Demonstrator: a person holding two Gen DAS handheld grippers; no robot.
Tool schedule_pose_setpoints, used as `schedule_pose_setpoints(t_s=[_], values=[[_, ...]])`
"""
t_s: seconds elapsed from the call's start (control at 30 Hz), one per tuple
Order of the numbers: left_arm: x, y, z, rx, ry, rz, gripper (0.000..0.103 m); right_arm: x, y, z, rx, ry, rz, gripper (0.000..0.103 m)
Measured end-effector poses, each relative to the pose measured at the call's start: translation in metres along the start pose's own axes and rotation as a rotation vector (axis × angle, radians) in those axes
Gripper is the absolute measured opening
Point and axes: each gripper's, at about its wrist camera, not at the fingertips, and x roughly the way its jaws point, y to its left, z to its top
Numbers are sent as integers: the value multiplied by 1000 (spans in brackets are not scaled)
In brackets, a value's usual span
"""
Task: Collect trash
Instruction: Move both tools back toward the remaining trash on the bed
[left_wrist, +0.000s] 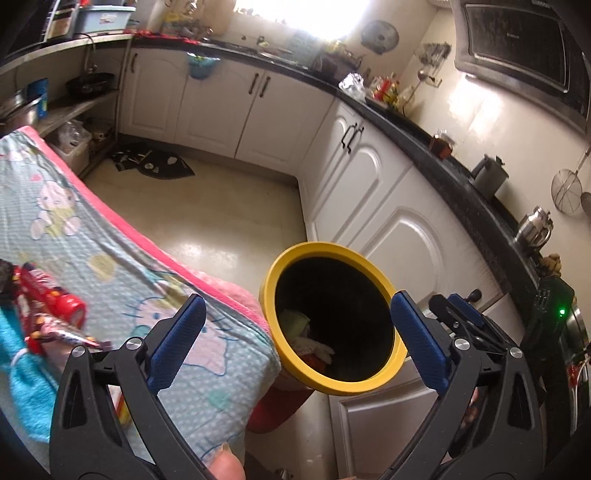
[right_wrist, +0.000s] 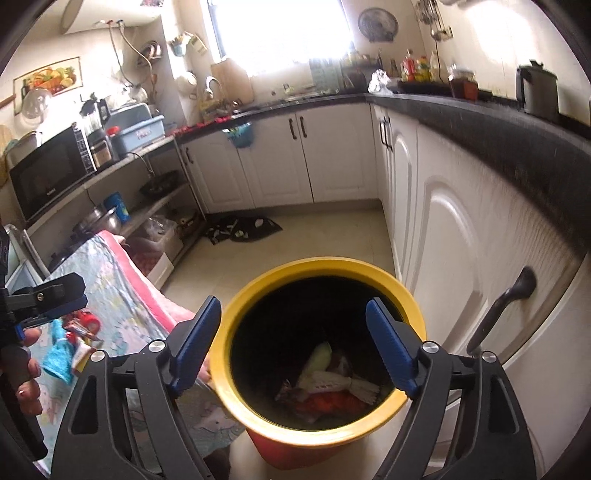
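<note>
Right tool spread wide, nothing between the ribbed blue pads, poised directly above the open mouth of the trash bin. Left tool likewise gaping and unloaded, straddling the corner of the table and the bin's near rim. Round bin: smooth yellow collar, red body below, black inside; at the bottom a heap of crumpled trash, pale, white and red scraps. Bin touching or just beside the table's draped corner, close to the white panelled cabinet doors on the other side; only a narrow slot of floor there.

On the table, a soft waffle-textured blanket, pale blue with cartoon kittens and a pink border hanging over the edge. Near its left end, glossy red snack wrappers lying on a turquoise cloth, well apart from the bin.

Beyond, an open stretch of shiny cream floor running to a dark mat before the far cabinets. Black speckled countertop curving along the right, bearing a grey kettle.
</note>
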Motion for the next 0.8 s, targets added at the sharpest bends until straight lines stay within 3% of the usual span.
schedule_pose_setpoints(t_s=[0.8], values=[[-87,22,-6,-15,-148,60,92,-55,65,13,-93,-97,105,83]])
